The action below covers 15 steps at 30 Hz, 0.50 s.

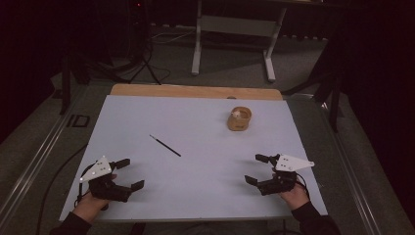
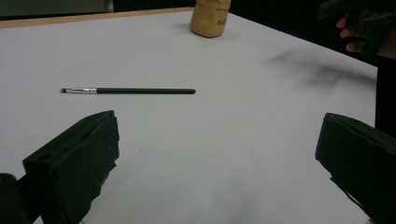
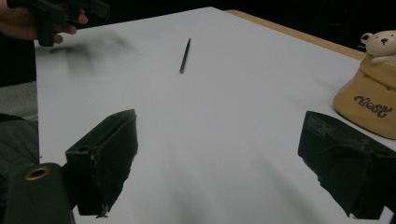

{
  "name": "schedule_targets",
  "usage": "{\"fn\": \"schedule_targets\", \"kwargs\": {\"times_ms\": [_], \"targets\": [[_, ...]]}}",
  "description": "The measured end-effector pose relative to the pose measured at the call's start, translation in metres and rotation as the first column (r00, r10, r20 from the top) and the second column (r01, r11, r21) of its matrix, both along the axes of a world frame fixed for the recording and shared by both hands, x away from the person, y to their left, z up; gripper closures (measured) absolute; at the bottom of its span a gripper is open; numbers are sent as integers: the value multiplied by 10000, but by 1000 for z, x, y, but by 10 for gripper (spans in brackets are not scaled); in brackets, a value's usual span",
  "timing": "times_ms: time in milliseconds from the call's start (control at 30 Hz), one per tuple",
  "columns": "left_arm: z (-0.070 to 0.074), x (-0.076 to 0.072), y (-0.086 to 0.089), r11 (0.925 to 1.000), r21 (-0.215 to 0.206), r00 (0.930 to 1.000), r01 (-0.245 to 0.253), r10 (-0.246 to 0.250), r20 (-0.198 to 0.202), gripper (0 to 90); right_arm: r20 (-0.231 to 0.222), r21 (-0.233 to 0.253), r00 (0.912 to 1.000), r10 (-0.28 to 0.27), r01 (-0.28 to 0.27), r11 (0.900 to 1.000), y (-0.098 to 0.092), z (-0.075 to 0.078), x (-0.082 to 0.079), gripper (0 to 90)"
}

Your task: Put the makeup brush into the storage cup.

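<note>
Two grippers' blocky black fingers wide apart, left gripper [image 1: 131, 174], right gripper [image 1: 257, 169], slim black brush [image 1: 165, 145], matte white table [image 1: 205, 191]

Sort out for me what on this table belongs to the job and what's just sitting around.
In the job:
- thin black brush, lying flat on the white table, nearest the left tool
- tan holder with a small bear, far right
- right tool, open, like the left

Lying about:
- desk frame on the floor beyond
- tripod legs at far left
</note>
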<state>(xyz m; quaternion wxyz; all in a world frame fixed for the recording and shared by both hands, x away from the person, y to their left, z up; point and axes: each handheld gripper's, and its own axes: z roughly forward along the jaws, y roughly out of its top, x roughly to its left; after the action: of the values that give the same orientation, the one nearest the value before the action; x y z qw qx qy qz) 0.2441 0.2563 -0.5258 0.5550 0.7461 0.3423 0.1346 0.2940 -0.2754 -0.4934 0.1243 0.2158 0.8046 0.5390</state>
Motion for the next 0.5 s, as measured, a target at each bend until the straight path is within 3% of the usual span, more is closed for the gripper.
{"fn": "schedule_targets", "kwargs": {"times_ms": [400, 500], "targets": [[-2, 1, 0, 9998, 90, 9998, 202, -202, -32, 0, -23, -67, 10000, 75, -75, 9999, 2, 0, 0, 118], [1, 1, 0, 9999, 89, 9999, -50, 51, -102, 0, -40, -34, 10000, 59, -59, 10000, 2, 0, 0, 118]]}}
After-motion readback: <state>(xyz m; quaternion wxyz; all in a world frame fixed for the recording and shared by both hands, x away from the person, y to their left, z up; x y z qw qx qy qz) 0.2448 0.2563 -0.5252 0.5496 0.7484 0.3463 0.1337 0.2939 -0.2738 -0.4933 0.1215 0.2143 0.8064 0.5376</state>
